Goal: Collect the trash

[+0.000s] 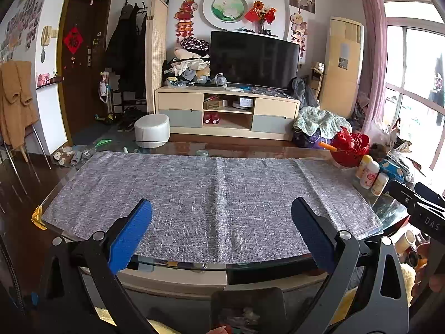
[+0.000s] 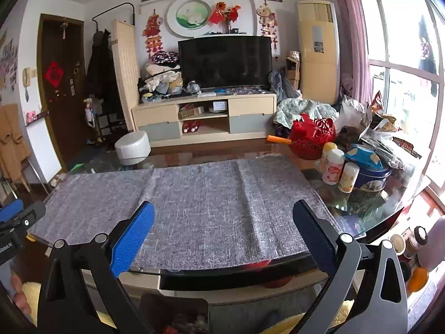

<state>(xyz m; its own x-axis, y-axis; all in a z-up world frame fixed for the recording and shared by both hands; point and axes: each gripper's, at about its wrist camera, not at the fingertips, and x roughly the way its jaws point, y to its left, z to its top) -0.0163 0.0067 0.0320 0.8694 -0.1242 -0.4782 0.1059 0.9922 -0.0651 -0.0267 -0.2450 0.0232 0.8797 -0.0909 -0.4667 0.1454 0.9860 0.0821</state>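
We see grey woven cloth [image 1: 211, 194] covering glass table [image 1: 55, 192]. At table's right end: red openwork basket [image 2: 313, 136], 3 white bottles [image 2: 332, 167], blue tin [image 2: 371, 174] just beside them. Beyond table we note white round stool [image 1: 152, 130], TV stand [image 1: 226, 110] carrying dark TV [image 1: 254, 58] and heaped clothes [image 1: 186, 66]. Brown door [image 1: 80, 55] at left.

Crumpled bags and wrappers [image 2: 372, 122] heaped at the glass table's [image 2: 361, 208] far-right end.

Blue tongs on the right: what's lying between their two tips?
Only bare grey cloth shows between the open right tongs, seen in the right wrist view.
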